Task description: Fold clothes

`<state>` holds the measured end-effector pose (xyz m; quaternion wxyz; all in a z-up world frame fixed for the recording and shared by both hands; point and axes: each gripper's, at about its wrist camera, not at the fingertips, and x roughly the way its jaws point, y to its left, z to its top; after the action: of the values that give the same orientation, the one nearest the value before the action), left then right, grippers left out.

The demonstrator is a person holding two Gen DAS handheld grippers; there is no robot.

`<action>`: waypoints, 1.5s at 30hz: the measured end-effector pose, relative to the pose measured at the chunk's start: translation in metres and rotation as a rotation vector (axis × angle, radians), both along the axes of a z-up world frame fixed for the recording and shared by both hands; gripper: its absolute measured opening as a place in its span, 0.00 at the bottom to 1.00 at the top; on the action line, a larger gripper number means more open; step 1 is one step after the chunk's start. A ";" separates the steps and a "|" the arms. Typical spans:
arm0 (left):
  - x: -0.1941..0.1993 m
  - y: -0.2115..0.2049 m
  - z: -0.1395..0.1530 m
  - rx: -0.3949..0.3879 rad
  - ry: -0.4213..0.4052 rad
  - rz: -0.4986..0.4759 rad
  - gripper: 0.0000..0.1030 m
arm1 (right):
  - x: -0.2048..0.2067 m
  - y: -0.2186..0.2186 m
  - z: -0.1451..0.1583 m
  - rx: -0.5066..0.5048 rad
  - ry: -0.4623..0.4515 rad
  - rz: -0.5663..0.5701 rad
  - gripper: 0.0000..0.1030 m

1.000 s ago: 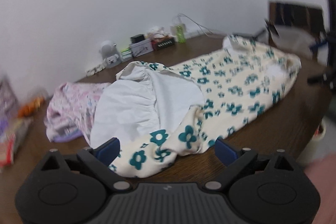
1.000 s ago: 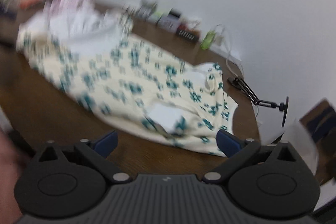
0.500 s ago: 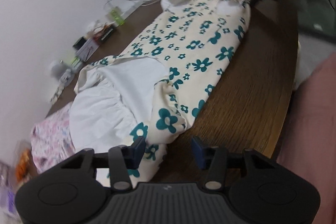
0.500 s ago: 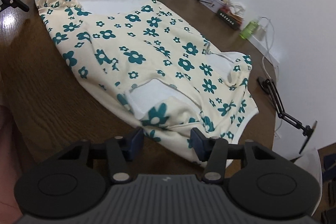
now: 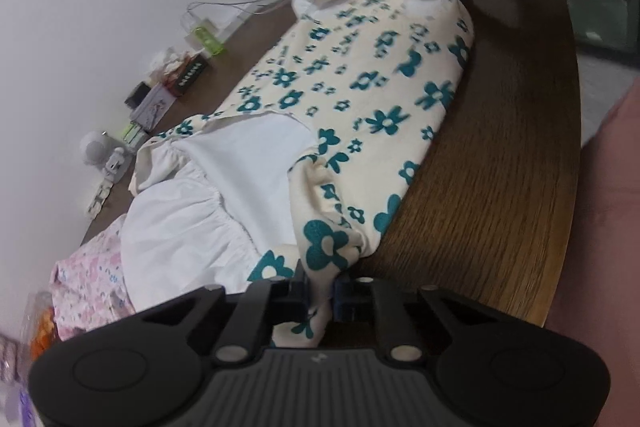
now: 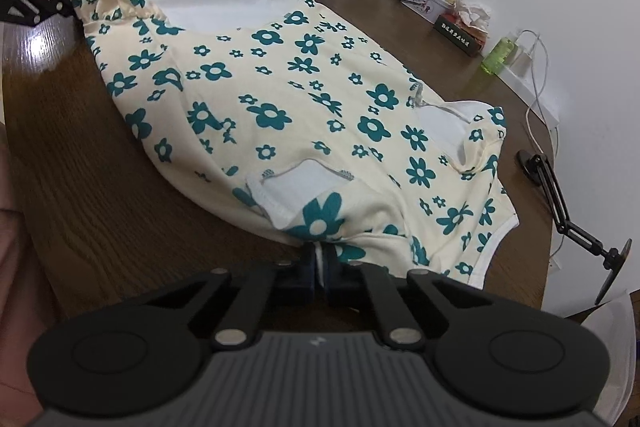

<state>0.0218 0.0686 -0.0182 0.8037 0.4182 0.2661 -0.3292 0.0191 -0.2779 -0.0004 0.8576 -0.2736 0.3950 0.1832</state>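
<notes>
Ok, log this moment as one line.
left tongs: closing on floral garment edge | right tongs: shut on its near hem | garment: flat on table

Soft, even indoor light falls on the cream floral garment (image 5: pixel 360 99), whose far end smears with motion blur in the left wrist view. A pale glare patch marks the counter (image 6: pixel 36 51) at 9 o'clock in the sharper right wrist view. Fisheye distortion bends both frames' edges.
</notes>
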 end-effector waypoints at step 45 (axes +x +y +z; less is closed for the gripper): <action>0.182 -0.014 0.040 -0.174 0.167 0.249 0.58 | 0.145 -0.051 0.040 0.081 -0.075 -0.174 0.39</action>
<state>0.2042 0.0550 0.0220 0.8466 0.2821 0.3520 -0.2824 0.1640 -0.3287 0.0396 0.8949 -0.2100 0.3771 0.1132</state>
